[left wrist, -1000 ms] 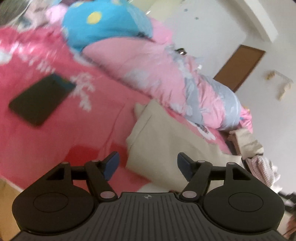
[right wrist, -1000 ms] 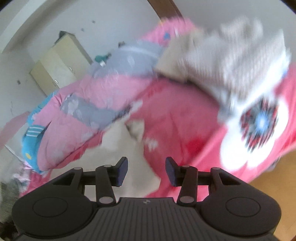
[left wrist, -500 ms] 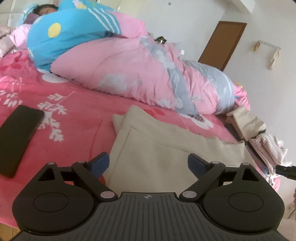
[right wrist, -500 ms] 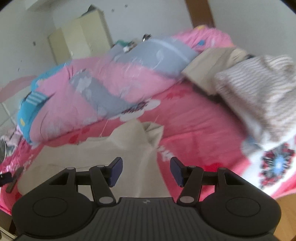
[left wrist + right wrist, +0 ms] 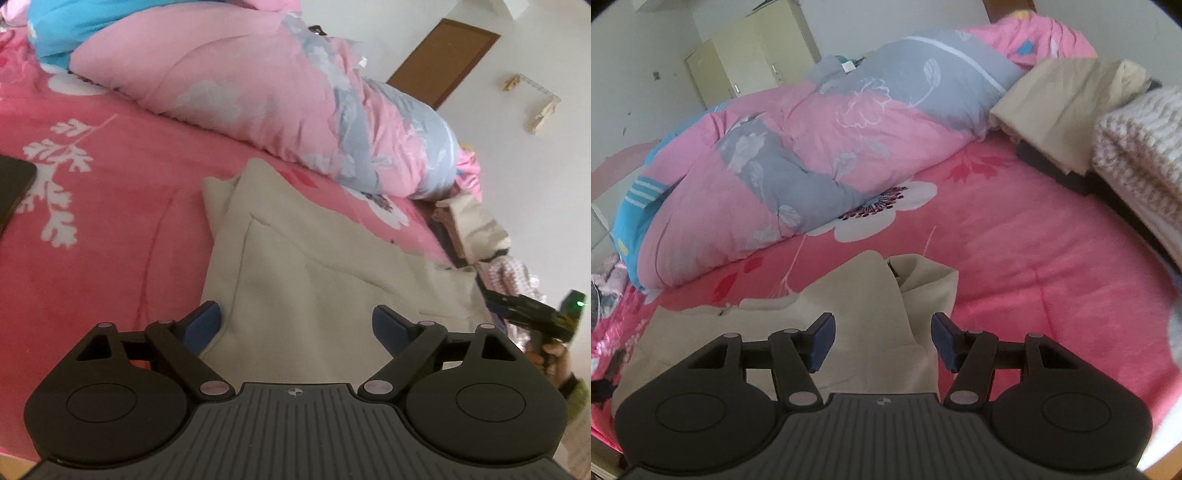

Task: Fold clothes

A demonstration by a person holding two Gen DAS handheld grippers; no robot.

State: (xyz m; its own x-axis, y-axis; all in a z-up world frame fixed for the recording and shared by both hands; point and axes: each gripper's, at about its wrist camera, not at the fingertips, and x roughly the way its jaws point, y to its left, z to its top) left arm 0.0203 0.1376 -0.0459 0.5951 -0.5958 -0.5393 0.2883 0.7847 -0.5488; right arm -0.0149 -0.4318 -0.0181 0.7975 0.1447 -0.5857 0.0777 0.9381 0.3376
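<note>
on the pink bed [image 5: 110,229] a beige garment [image 5: 314,280] lies flat for folding. left gripper [image 5: 295,325] fingers spread wide, closing slightly, over its near edge; right gripper [image 5: 882,338] fingers apart, both empty.

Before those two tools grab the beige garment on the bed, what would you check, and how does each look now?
1. Beige garment lies spread on the pink bedsheet: ok.
2. Left tool holds nothing, jaws closing slightly: ok.
3. Right tool open, holds nothing: ok.
4. Garment edge between the right tool's pads: ok.
5. Black phone lies apart from the garment: ok.
6. Garment smooth: not ok, its far end is bunched.
</note>
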